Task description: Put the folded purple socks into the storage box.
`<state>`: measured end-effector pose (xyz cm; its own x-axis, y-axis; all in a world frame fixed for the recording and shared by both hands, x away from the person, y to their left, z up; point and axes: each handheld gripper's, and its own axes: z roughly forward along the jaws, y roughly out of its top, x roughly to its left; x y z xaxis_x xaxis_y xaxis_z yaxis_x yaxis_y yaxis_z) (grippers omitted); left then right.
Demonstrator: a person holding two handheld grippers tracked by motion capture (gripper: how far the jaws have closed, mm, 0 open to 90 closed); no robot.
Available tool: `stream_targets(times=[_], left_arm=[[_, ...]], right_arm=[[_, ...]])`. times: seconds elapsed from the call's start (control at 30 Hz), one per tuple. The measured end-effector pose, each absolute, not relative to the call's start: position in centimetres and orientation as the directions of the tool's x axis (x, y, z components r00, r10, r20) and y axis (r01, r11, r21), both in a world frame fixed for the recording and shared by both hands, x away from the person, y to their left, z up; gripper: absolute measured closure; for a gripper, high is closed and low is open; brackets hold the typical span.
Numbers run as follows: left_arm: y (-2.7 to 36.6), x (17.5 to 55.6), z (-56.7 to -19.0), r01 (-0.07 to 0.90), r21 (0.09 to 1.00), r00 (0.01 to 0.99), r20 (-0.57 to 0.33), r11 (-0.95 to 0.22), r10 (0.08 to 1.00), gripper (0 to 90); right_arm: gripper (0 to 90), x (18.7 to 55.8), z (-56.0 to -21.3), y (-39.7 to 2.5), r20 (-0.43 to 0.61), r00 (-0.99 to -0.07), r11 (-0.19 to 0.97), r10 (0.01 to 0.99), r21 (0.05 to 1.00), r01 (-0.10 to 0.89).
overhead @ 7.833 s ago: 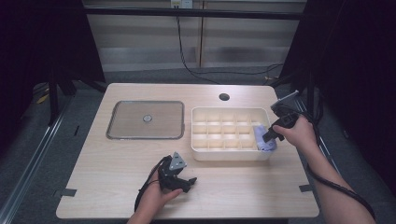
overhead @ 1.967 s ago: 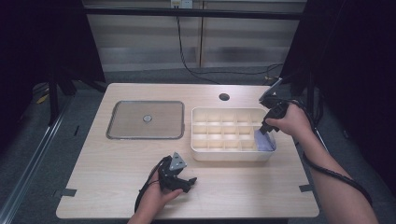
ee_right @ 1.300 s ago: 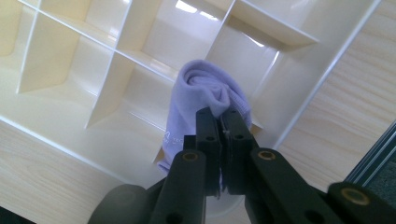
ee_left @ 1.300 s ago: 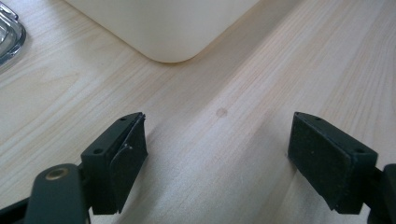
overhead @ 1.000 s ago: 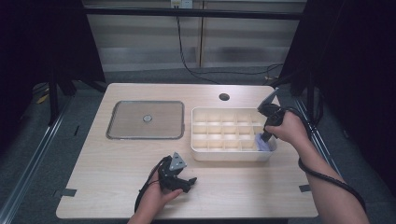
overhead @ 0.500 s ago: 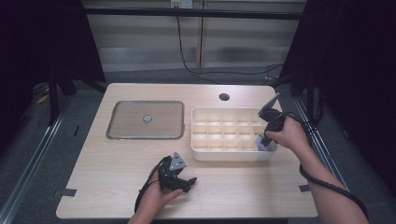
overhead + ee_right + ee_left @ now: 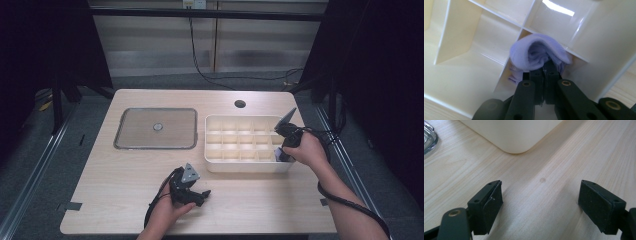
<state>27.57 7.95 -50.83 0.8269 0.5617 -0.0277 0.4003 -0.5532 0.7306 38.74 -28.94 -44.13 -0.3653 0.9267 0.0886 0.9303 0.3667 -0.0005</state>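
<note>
Lavender cloth (image 7: pixel 537 53), folded over on itself into a soft bundle, sits pinched in my right tongs (image 7: pixel 545 72), whose jaws are pressed together on its lower edge. In the right gripper view the bundle lies against a divider wall of the cream compartment tray (image 7: pixel 469 75), down inside one cell, and a little frayed edge of it pokes out to the left of the jaws. In the high view the right tongs (image 7: pixel 281 154) are tipped down into the tray's (image 7: pixel 240 165) front right corner cell, and a small patch of the cloth (image 7: pixel 276 153) shows there just beside my right hand (image 7: pixel 305 150), close to the tray's right wall.

My left tongs (image 7: pixel 197 196) rest low over the worktop (image 7: pixel 110 185) near its front edge, well apart from the cloth. In the left gripper view those tongs (image 7: pixel 540 203) stand spread wide with bare wood between the jaws and nothing in them; a rounded corner of the tray (image 7: pixel 516 142) lies ahead of them.

A flat square lid with a small centre knob (image 7: pixel 156 128) lies on the worktop to the left of the tray, just beside it but not touching. A round hole (image 7: pixel 240 104) is cut in the worktop behind the tray.
</note>
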Motion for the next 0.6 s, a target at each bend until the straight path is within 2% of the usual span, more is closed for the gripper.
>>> stream_targets(times=[0.6], left_arm=[[7.95,27.53,-50.82,0.401,0.730,0.825,-0.025,-0.554,0.564,19.2]], right_arm=[[87.8,38.64,-44.75,-28.72,0.068,-0.362,0.363,0.930,0.000,0.932]])
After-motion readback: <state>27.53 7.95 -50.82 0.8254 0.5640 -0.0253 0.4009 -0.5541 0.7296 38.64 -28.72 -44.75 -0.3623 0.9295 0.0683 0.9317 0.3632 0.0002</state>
